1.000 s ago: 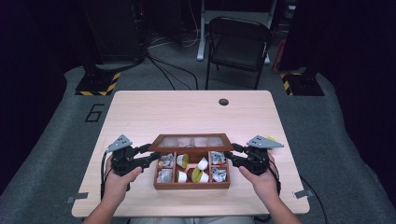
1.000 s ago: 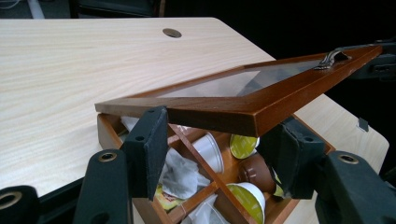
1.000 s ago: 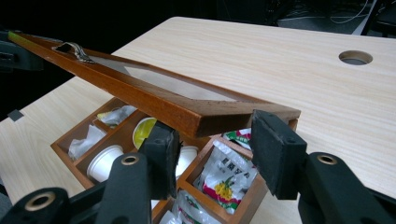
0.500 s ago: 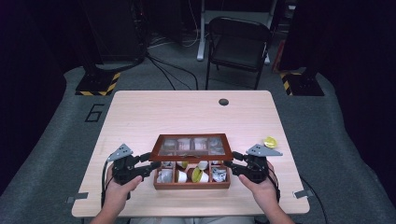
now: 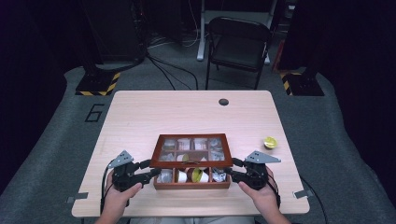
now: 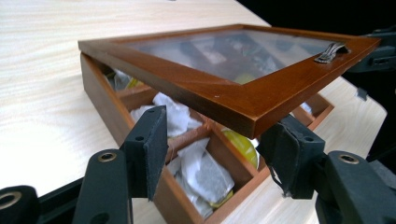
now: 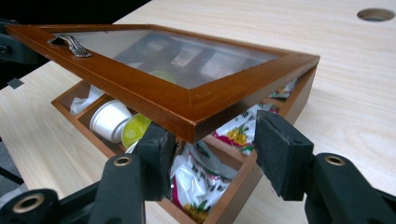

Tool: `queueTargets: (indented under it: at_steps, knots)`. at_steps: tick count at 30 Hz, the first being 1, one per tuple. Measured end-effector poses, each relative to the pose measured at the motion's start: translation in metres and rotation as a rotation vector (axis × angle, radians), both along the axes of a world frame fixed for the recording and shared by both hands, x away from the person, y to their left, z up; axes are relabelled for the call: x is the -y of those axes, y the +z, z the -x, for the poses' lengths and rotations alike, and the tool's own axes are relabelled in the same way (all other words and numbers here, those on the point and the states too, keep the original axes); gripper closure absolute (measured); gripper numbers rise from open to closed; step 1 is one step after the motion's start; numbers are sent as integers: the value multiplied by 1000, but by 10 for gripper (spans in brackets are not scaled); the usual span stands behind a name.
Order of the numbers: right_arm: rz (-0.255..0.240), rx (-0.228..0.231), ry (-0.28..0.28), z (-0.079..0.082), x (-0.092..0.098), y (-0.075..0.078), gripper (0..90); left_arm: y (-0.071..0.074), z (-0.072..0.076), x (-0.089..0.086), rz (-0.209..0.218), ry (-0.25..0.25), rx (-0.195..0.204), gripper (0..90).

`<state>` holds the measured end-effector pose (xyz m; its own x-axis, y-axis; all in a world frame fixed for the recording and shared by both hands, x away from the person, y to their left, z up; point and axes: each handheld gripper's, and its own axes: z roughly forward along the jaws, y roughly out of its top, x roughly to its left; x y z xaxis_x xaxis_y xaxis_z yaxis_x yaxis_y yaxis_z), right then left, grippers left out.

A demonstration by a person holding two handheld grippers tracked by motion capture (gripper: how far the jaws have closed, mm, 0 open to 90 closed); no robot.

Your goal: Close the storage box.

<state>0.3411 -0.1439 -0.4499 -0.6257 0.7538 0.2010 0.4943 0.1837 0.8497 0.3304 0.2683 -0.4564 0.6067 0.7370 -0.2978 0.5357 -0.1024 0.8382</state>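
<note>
Flanking wooden box, near table's front edge. Left gripper straddling left corner of half-raised glass lid, jaws part-open, grip on lid unclear. Right gripper just been opening, pads straddling lid's right corner, not pressing.

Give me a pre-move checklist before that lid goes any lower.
1. Lid hinged at the far side, front edge raised over the box: ok.
2. Left gripper jaws straddle the lid's corner, one pad under its edge: ok; firm grip: cannot tell.
3. Right gripper jaws have just been opening around the lid's other corner; grip: cannot tell.
4. Packets and pod lie below the rim: cannot tell.
5. Yellow piece on the table, clear of the box: ok.
</note>
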Motion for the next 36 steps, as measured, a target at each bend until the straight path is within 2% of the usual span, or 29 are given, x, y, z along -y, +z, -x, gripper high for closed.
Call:
queueTargets:
  at_steps: [2,5,13,15,16,21,22,26,29,36]
  knots:
    - [15,-7,8,1,-1,-4,479,-4,3,1,-17,-1,0,419]
    - [37,-17,17,3,-1,-8,479,-7,5,0,-17,-8,-21,419]
    - [26,-34,22,6,-1,-14,468,-13,7,-1,-10,-11,-45,418]
    - [28,-34,23,6,-1,-14,466,-14,7,-1,-11,-6,-39,418]
    - [35,-40,26,7,-1,-16,465,-16,7,-1,-16,-14,-54,419]
    - [43,-45,30,9,-2,-16,463,-18,7,-1,-30,-15,-56,419]
    - [47,-45,28,10,-2,-17,464,-18,8,0,-23,-19,-72,419]
    - [83,-50,39,11,-4,-19,463,-20,13,0,-35,-28,-67,419]
    - [92,-56,47,11,-6,-21,464,-23,13,1,-42,-26,-68,419]
    - [88,-84,50,12,-4,-24,463,-26,13,3,-52,-36,-94,420]
